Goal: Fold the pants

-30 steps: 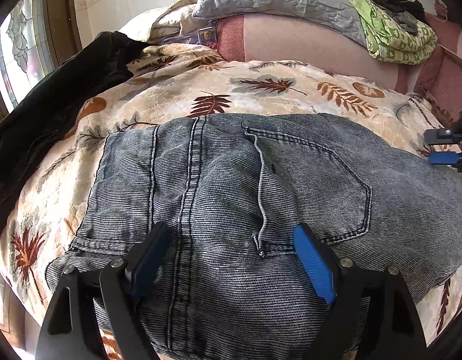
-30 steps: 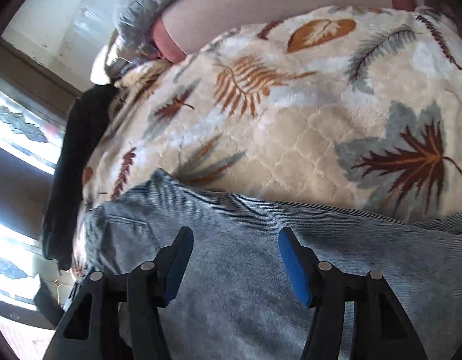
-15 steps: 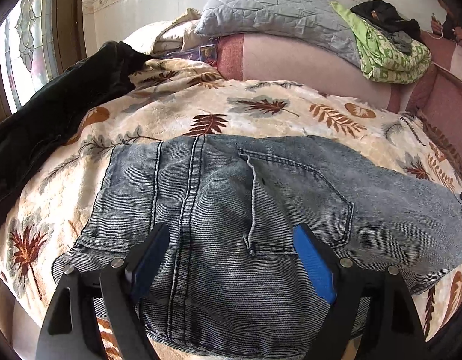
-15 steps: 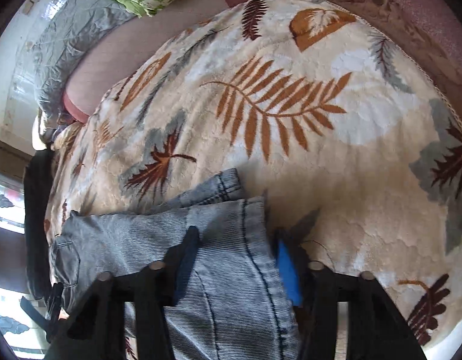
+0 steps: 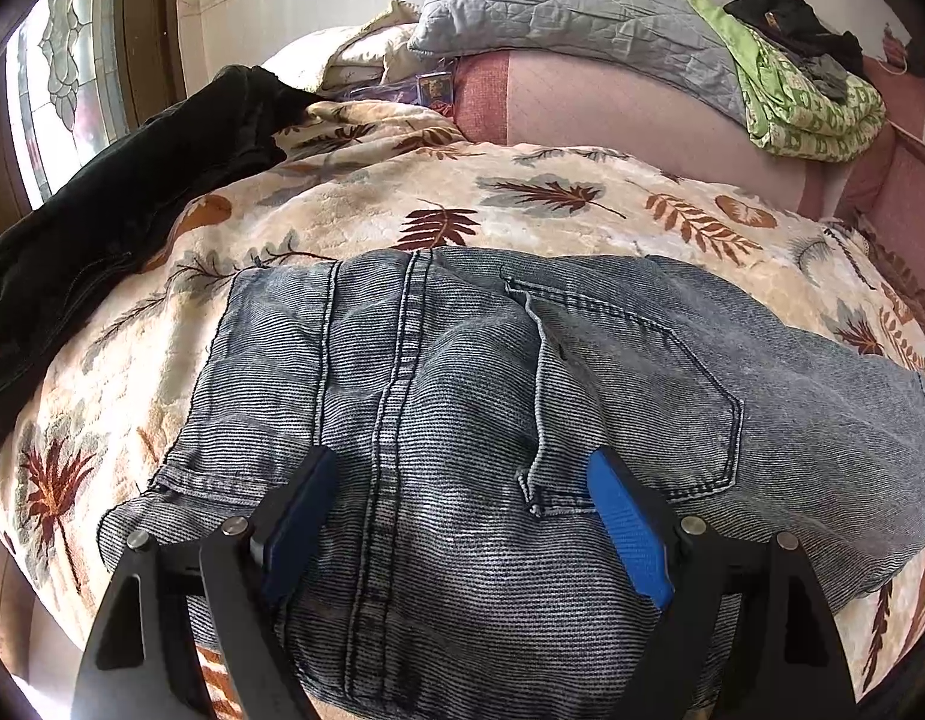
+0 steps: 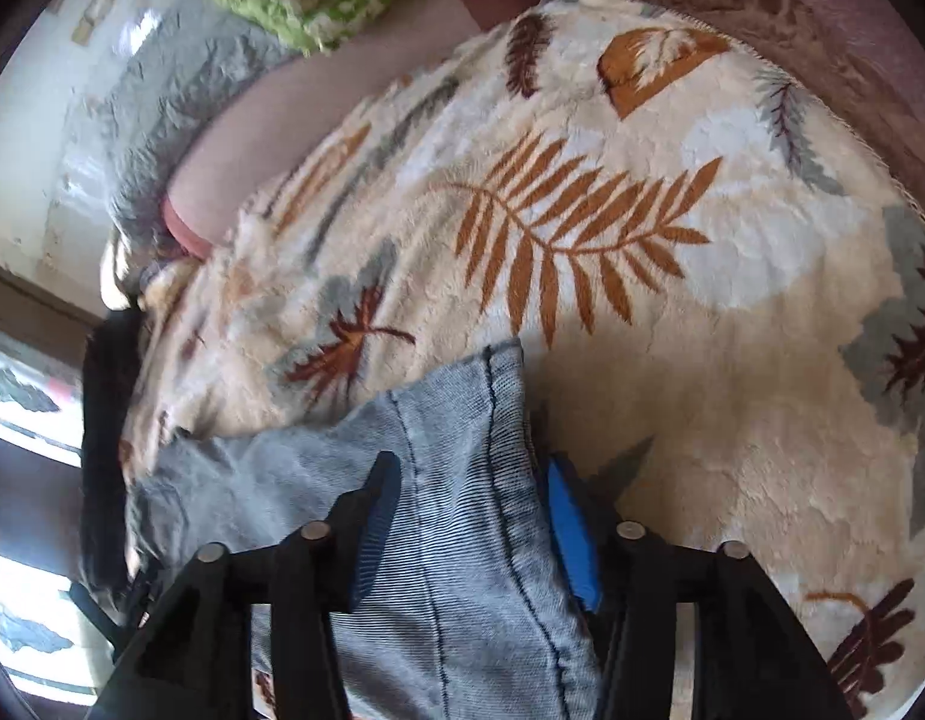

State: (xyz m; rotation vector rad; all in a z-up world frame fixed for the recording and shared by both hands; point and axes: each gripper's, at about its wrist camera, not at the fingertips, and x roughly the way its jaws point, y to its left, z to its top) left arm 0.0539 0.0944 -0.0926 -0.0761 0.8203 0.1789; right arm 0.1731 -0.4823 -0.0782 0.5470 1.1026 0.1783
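Note:
Faded blue jeans (image 5: 462,396) lie back side up on a leaf-patterned blanket (image 5: 522,222), waist to the left, back pocket in the middle. My left gripper (image 5: 462,468) hovers open over the seat, its blue pads wide apart and nothing pinched between them. In the right wrist view the hemmed end of a jeans leg (image 6: 462,510) lies flat between the fingers of my right gripper (image 6: 471,468). Its jaws are opening, and the pads stand at the sides of the hem without pinching it.
A black garment (image 5: 132,204) lies along the blanket's left edge by a patterned window (image 5: 60,78). A grey pillow (image 5: 570,12) and a folded green cloth (image 5: 804,102) rest on the pink back cushion. Bare blanket (image 6: 642,300) stretches beyond the hem.
My right gripper travelled from the middle of the leg to its hem, narrowed around the hem, then widened again. It left the left wrist view. The left gripper stayed put.

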